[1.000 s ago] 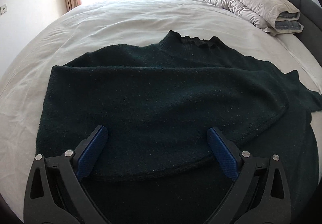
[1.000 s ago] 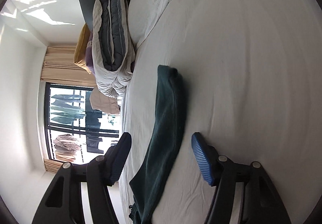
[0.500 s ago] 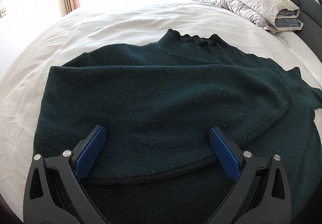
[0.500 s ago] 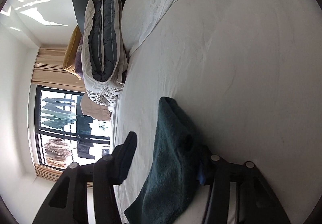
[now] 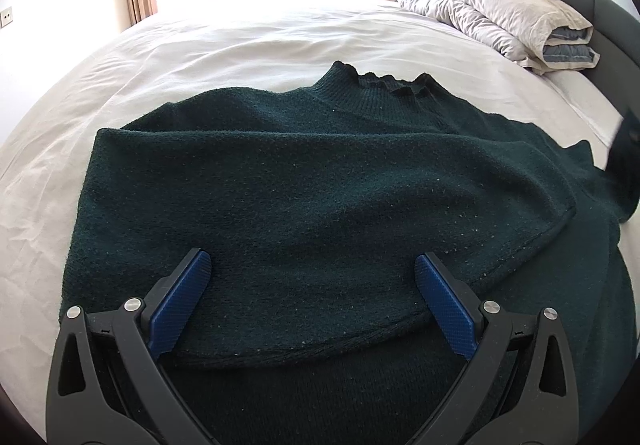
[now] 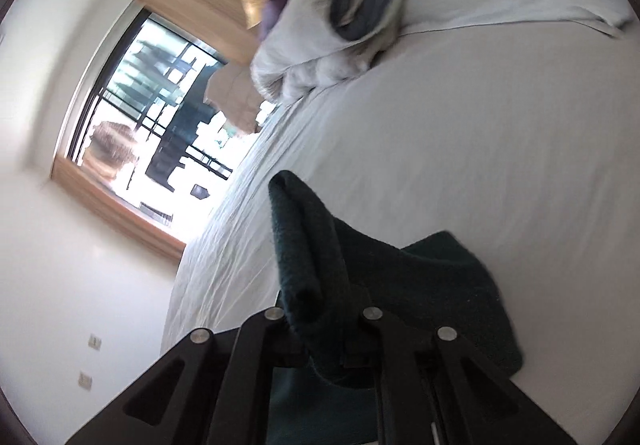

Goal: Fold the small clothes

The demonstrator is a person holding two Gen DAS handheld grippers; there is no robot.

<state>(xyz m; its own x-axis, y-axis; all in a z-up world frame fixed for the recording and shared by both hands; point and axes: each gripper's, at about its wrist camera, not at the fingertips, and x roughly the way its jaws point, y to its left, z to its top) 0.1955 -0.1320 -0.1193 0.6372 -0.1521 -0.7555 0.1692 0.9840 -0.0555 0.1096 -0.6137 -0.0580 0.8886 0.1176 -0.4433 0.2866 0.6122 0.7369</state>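
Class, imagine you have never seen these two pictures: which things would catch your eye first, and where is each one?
First, the dark green sweater spread across the white bed, one sleeve folded over its front, between the open left gripper. Next, the right gripper, jaws closing on the other sleeve and holding it above the sheet. Behind, a rolled duvet lies by the headboard.

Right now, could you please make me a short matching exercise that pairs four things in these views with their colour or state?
Things:
1. sweater
2. left gripper
3. right gripper
4. folded duvet

States:
A. jaws closing on a dark green sleeve
B. lying by the headboard under two cushions
C. jaws wide apart above the knit
D. dark green, spread on the white bed

Pairs: 1-D, 2-C, 3-A, 4-B
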